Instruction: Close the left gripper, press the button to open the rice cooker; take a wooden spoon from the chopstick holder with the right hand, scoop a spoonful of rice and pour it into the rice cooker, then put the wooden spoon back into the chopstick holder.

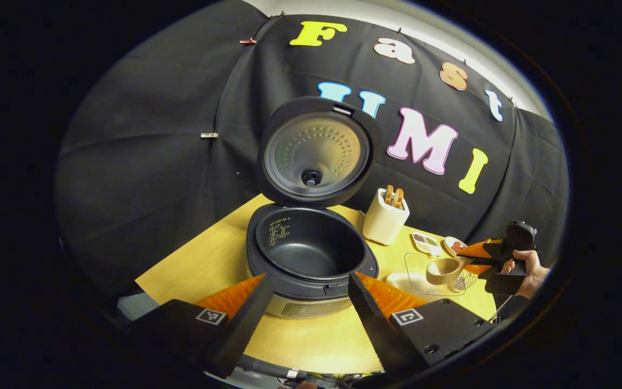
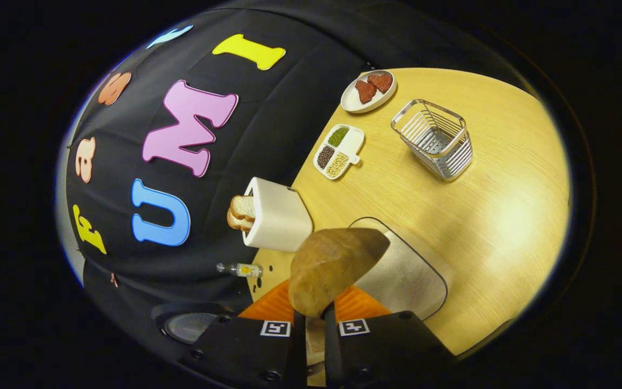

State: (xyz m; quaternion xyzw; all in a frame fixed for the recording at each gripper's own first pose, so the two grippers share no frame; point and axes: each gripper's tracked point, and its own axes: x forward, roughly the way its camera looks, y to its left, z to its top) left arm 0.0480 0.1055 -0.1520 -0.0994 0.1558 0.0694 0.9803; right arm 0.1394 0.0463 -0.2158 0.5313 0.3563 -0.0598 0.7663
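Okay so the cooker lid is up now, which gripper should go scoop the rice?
Right, most likely. The right gripper is shut on the wooden spoon, with the bowl over the rice container. The left gripper is open and empty, facing the rice cooker.

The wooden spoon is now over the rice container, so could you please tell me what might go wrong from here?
1. The right gripper pinches only the thin handle of the wooden spoon, so a loaded bowl may twist and spill.
2. Rice could drop on the table between the rice container and the rice cooker.
3. The chopstick holder stands close beside the cooker and might be bumped.
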